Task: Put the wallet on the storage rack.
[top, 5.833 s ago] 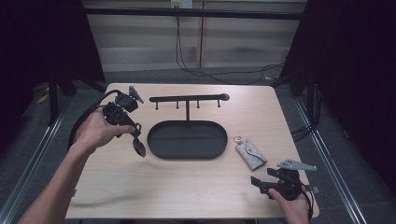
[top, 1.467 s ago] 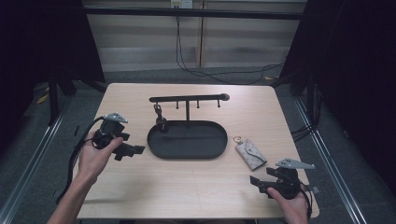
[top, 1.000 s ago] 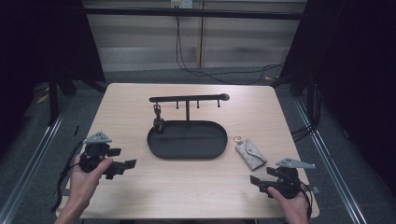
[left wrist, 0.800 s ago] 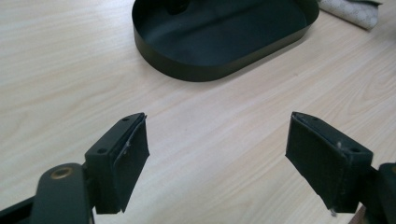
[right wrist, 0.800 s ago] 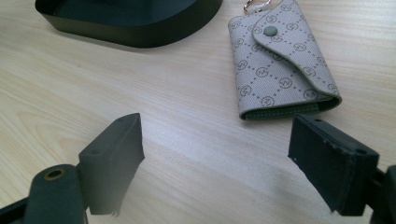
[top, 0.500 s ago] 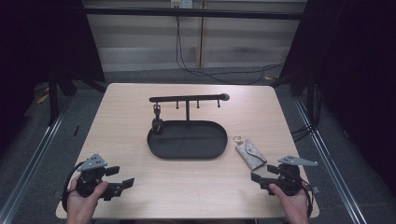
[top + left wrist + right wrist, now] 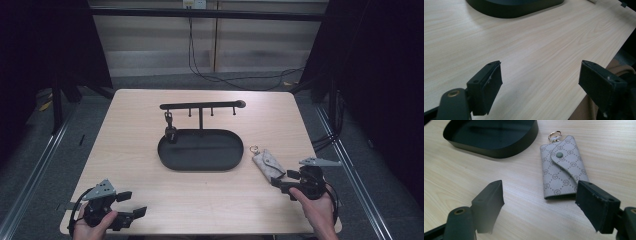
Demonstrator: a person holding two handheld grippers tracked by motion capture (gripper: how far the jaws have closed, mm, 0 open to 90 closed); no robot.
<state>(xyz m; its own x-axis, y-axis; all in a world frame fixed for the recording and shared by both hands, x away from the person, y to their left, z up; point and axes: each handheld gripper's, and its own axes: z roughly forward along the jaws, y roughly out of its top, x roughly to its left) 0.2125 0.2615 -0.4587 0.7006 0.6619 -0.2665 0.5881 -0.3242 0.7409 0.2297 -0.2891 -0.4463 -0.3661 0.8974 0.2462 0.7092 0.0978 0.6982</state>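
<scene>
The thing I am after is the grey key pouch (image 7: 563, 176), a small patterned fold-over case with a snap button on its flap and a gold ring (image 7: 555, 134) at its far end; it lies flat on the table (image 7: 150, 150), just beside the black oval tray (image 7: 201, 150) at about four o'clock from it, and close ahead of my right gripper (image 7: 281, 181). My right jaws stand apart with nothing between them, though they have just been closing somewhat; in the right gripper view the pouch's near edge sits at about one o'clock, close to my right-hand pad and not touching it. I judge the pouch light and soft, a faux-leather skin that will give under the pads instead of slipping, with perhaps hard keys inside, which I cannot see. Lying so flat, it offers little to pinch from above, so I would take it across its narrow width near the middle, or by the near short edge; the ring looks too thin and loose for a sure hold. My left gripper (image 7: 134, 204) rests at the table's near left corner, at about seven o'clock from the tray, jaws wide apart and empty. The table is pale wood grain, smooth and level, so the pouch may slide if nudged. A black rack (image 7: 201, 106) with small hooks rises behind the tray, one small dark item hanging from it. The room around is dark, with cables (image 7: 235, 80) on the floor beyond.
</scene>
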